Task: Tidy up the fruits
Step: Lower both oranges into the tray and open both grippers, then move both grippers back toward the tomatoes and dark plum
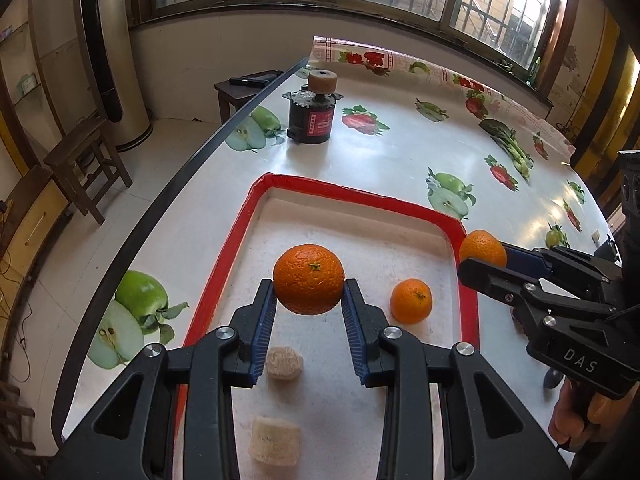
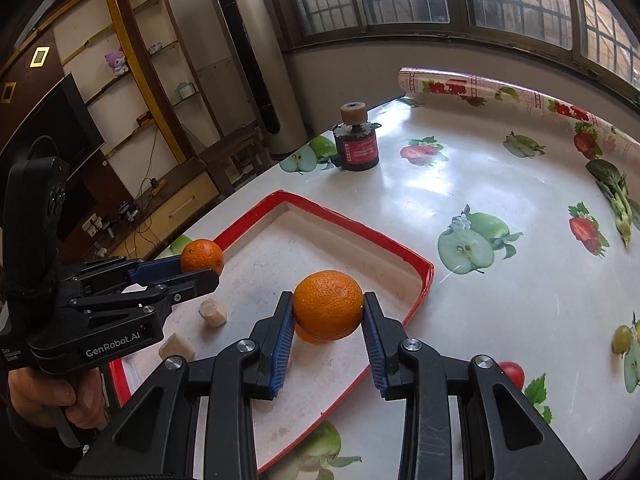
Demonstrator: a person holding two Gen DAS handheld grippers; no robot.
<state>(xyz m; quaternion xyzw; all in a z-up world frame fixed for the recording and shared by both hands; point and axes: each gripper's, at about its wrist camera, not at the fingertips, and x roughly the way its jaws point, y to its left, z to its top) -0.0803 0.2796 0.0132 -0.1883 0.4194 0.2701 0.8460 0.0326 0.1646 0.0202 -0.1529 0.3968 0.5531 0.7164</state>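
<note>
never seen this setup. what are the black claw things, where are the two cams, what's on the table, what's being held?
No robot: a person holds a pistol-grip tool with two jaws in each hand, each with a fisheye camera looking along them. In the left view, the left gripper clamps an orange; the right gripper clamps another orange. Both hang above a red-rimmed tray on a fruit-print tablecloth. A third orange and two beige blocks lie in the tray; a dark jar stands beyond.
</note>
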